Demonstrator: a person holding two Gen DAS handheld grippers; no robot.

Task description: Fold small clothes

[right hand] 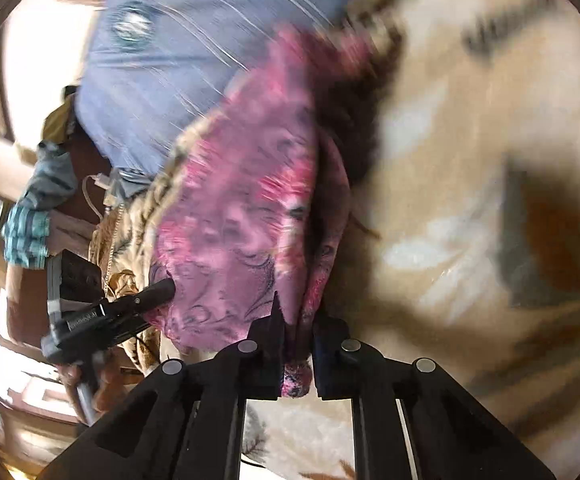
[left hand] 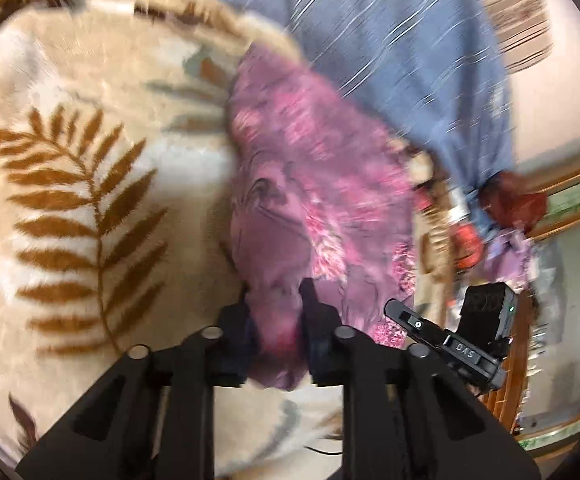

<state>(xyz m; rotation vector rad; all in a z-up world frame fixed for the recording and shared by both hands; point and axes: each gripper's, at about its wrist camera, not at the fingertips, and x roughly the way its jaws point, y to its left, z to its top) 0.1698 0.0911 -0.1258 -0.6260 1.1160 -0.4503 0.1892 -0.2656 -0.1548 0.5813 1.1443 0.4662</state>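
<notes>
A small pink and purple patterned garment hangs stretched above a cream fleece blanket with brown fern leaves. My left gripper is shut on one lower edge of the garment. My right gripper is shut on another bunched edge of the same garment. Each gripper shows in the other's view: the right one at the garment's right side, the left one at its left side. Both views are blurred by motion.
A blue striped sheet or pillow lies beyond the garment. Other clothes lie in a heap at the bed's edge, with a white cable. Wooden furniture stands at the right.
</notes>
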